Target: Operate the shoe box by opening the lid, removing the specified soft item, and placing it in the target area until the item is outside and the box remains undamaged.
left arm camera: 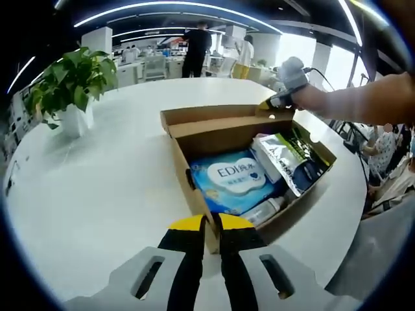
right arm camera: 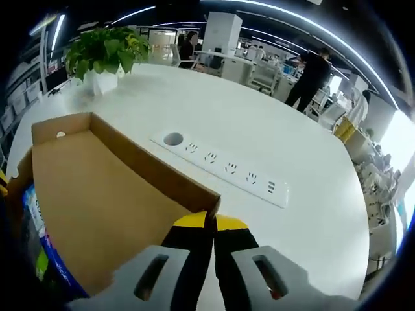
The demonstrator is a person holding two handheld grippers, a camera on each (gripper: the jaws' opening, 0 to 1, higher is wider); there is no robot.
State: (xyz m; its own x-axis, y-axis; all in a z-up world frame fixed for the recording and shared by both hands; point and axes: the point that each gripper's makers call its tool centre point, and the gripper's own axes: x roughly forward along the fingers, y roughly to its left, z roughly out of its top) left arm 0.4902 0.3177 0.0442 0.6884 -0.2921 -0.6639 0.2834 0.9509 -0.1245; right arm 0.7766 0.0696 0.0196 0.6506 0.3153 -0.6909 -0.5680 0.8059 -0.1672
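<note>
Shoe box (left arm camera: 194,139): brown cardboard, on the white counter (left arm camera: 97,194), open, contents exposed.
Lid (right arm camera: 110,188): hinged flap raised past upright toward the far side, apparently held there to keep the opening free.
Left gripper (left arm camera: 211,223): jaws closed on the near corner wall of the box, probably to steady it while the lid is handled.
Right gripper (right arm camera: 211,220): jaws closed on the free edge of the lid, pinching the cardboard; in the left gripper view it shows at the far corner of the flap.
Soft item (left arm camera: 230,178): blue-and-white tissue pack, lying flat inside the box at its near end; judged to be the piece to remove, not yet out.
Other contents: a white-and-green packet (left arm camera: 279,159) and a clear bottle (left arm camera: 266,208) alongside.
Surroundings: potted plant (left arm camera: 68,87), inset socket strip (right arm camera: 224,167).
</note>
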